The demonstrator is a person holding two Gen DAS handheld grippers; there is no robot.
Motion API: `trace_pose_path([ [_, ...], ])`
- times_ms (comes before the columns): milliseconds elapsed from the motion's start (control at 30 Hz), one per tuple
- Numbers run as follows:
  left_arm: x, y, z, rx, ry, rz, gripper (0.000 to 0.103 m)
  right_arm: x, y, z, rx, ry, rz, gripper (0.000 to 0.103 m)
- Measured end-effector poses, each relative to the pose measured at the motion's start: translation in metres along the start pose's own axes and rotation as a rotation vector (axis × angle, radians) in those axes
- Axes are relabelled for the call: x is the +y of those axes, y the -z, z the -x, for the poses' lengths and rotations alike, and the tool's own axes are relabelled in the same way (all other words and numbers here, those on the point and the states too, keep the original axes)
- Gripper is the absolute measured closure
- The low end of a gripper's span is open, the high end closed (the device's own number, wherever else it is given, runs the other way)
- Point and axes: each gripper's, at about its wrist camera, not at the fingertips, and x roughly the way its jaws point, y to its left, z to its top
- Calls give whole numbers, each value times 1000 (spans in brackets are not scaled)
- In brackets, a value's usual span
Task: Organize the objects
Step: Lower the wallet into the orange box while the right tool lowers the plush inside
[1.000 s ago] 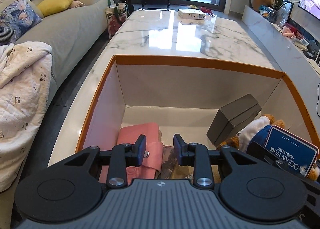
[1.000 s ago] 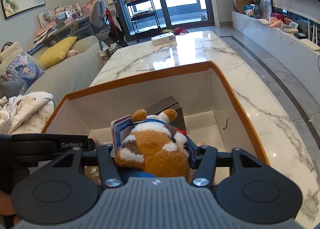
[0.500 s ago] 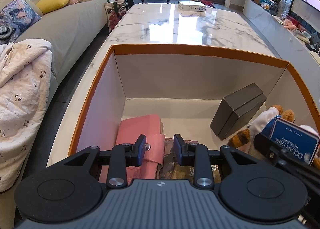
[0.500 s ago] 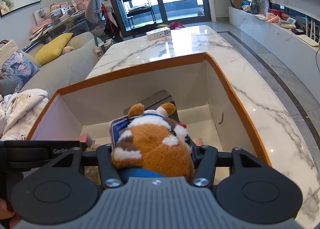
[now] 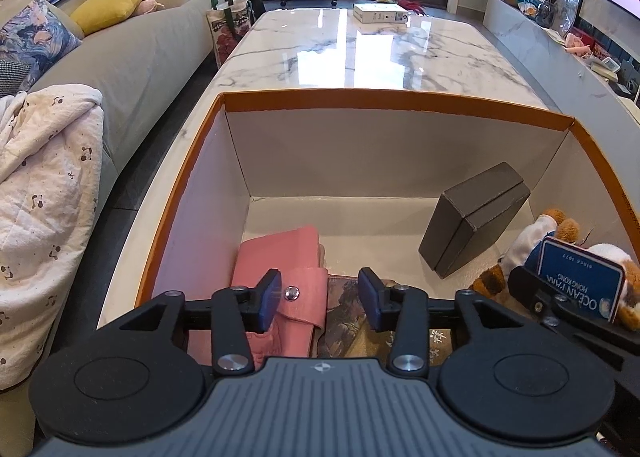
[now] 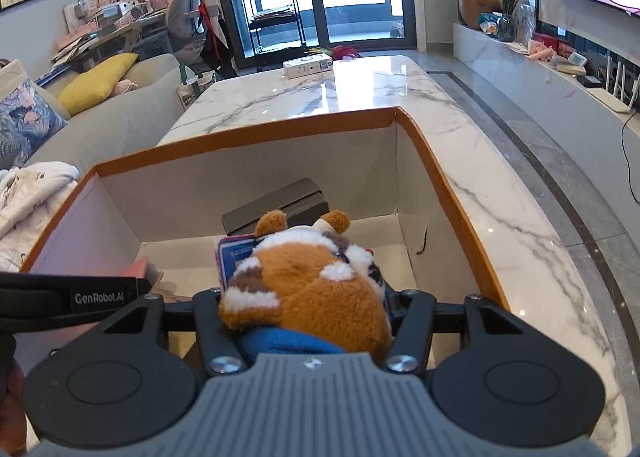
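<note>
An orange-rimmed cardboard box stands on the marble table. My left gripper hangs inside it, its jaws opening with nothing between them. Under them lie a pink wallet and a patterned flat item. A dark grey case leans at the box's right. My right gripper is shut on a brown and white plush toy with a blue tag, held over the box's right half. The plush hides the right fingertips.
The marble table stretches away beyond the box, with a small white carton at its far end. A grey sofa with a white blanket runs along the left. A low marble bench lines the right wall.
My left gripper's jaws have spread apart over the pink wallet. The right gripper still grips the plush toy in much the same place.
</note>
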Motion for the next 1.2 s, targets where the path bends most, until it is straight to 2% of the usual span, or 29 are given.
trace_pose_path([
  [300,-2,0,1,-4,-13,-15,46,4,5,-3,-2,18,31,41],
  [400,-2,0,1,-5,-15,-20,46,5,5,-3,-2,16,31,40],
  [633,-2,1,1,-3,-27,-15,45,10,5,-3,6,2,48,29],
  [1000,2,2,1,8,-52,9,45,13,7,-1,13,5,58,24],
  [1200,6,6,6,12,-34,9,46,12,8,3,10,1,45,23],
])
